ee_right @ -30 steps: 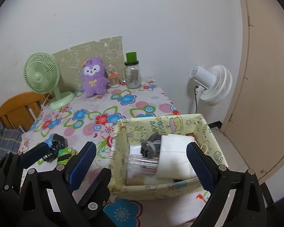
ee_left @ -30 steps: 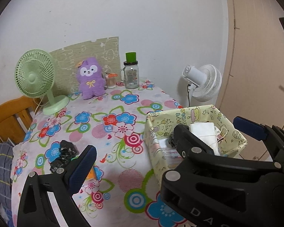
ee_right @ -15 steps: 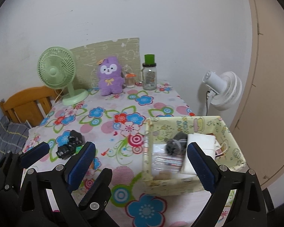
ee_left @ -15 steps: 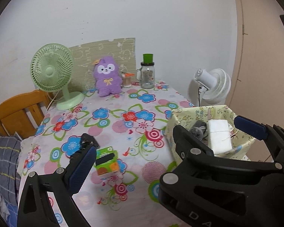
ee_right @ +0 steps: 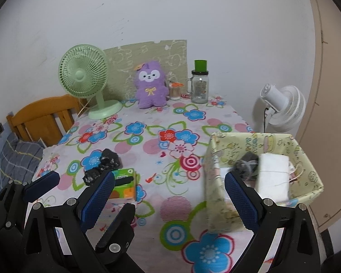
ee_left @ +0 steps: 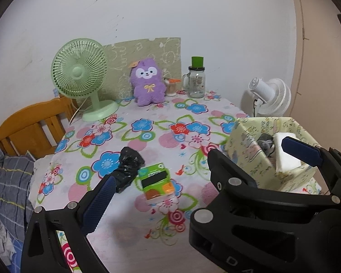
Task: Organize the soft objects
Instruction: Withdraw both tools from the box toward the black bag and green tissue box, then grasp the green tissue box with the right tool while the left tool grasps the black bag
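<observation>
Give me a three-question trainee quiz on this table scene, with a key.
1. True or false: the purple plush toy lies inside the fabric basket.
2. Which stands nearer the plush: A) green fan B) white fan?
3. Fill in: beside the crumpled black item on the tablecloth lies a green and ____ pack.

Key: 1 false; 2 A; 3 orange. Both the left gripper and right gripper are open and empty.
</observation>
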Tool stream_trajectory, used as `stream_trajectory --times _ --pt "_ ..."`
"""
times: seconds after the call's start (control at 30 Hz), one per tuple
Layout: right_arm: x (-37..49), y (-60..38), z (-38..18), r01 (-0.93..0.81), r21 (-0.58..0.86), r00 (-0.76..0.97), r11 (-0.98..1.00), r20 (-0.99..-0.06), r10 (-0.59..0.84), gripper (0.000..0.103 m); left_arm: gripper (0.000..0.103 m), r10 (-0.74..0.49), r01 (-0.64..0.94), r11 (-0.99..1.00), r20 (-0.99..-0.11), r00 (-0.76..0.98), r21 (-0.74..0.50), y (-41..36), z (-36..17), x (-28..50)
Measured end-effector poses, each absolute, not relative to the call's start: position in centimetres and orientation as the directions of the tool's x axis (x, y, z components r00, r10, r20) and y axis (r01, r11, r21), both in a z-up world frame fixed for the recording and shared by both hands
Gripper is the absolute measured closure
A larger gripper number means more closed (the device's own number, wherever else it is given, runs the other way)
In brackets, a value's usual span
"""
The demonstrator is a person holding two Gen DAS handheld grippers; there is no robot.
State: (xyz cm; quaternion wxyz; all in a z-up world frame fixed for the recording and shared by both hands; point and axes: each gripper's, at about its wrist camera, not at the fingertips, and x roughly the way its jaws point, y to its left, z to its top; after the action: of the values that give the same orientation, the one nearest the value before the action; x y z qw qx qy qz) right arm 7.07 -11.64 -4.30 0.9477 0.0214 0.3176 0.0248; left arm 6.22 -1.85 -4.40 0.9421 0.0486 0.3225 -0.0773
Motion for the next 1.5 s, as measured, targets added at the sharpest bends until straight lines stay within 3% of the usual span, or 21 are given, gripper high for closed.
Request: stream_trajectory --times 1.5 --pt "14.3 -2.2 -14.0 -0.134 0.055 0.626 0.989 -0.769 0.127 0.004 0.002 -0.027 0.054 0.999 -0.776 0.631 0.009 7.5 -13.5 12.6"
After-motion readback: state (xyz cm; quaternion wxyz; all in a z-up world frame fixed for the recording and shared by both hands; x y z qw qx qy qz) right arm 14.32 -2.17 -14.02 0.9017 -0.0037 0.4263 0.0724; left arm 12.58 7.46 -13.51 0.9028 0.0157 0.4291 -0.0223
